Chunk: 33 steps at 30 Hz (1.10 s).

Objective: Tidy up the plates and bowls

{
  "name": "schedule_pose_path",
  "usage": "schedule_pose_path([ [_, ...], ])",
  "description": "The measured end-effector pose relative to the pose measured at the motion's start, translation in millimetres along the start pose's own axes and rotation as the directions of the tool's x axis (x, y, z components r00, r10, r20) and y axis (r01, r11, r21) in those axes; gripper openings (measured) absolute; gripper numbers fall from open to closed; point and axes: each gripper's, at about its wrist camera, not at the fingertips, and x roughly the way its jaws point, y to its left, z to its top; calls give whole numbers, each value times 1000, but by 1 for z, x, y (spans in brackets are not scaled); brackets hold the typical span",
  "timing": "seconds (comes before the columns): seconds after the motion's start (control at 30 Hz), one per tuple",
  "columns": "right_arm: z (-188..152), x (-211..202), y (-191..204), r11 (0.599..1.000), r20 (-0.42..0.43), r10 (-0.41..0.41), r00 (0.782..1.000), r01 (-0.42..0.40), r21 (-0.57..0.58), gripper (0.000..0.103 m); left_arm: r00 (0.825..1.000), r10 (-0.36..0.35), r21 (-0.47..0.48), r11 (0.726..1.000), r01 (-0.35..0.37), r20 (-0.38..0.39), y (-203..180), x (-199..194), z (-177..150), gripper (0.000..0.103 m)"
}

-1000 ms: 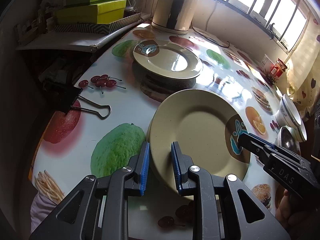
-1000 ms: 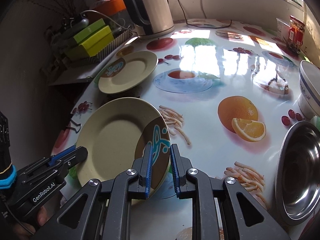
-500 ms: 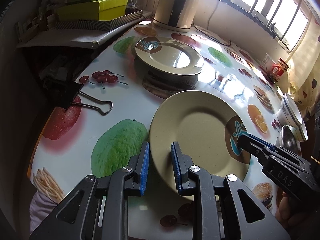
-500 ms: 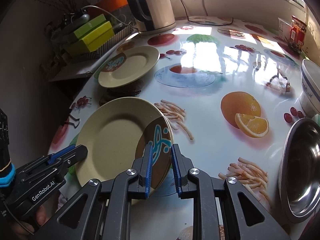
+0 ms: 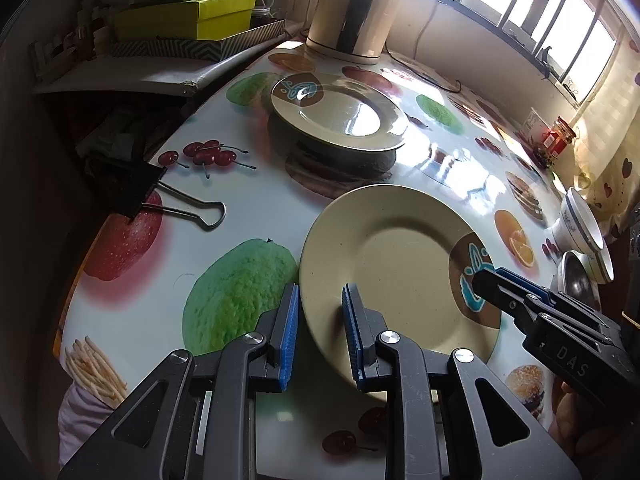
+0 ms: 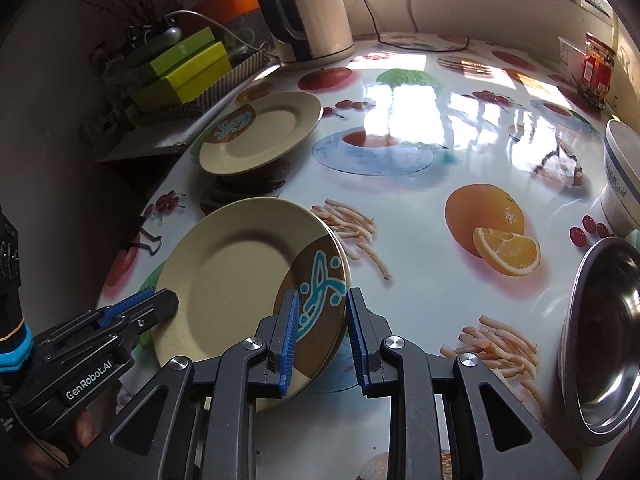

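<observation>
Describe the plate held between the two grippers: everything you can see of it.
The held plate is round and beige, matte and faintly speckled, with a wide rim, a shallow well and a brown patch carrying a turquoise motif. It is tilted above the fruit-print tablecloth. The left gripper straddles its plain edge and the right gripper its patterned edge; both jaws look slightly apart. A matching plate sits beyond.

Matt speckled plate (image 5: 384, 264), glossy printed tablecloth (image 6: 420, 216) (strong glare), shiny metal bowl (image 6: 604, 336), glazed white bowl (image 6: 620, 176)
</observation>
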Motion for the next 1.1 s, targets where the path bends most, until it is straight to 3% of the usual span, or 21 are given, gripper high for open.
schedule_pose_path([
  [0.27, 12, -8, -3, 1000, 49, -29, 998, 29, -3, 39, 999, 1, 14, 1000, -2, 34, -1, -5, 11, 23],
  [0.77, 63, -12, -3, 999, 110, -28, 994, 30, -17, 42, 990, 49, 49, 997, -56, 134, 10, -12, 56, 26],
  [1.1, 108, 8, -1, 999, 104, -25, 994, 28, -34, 42, 989, 17, 39, 999, -23, 146, 23, 0, 96, 26],
])
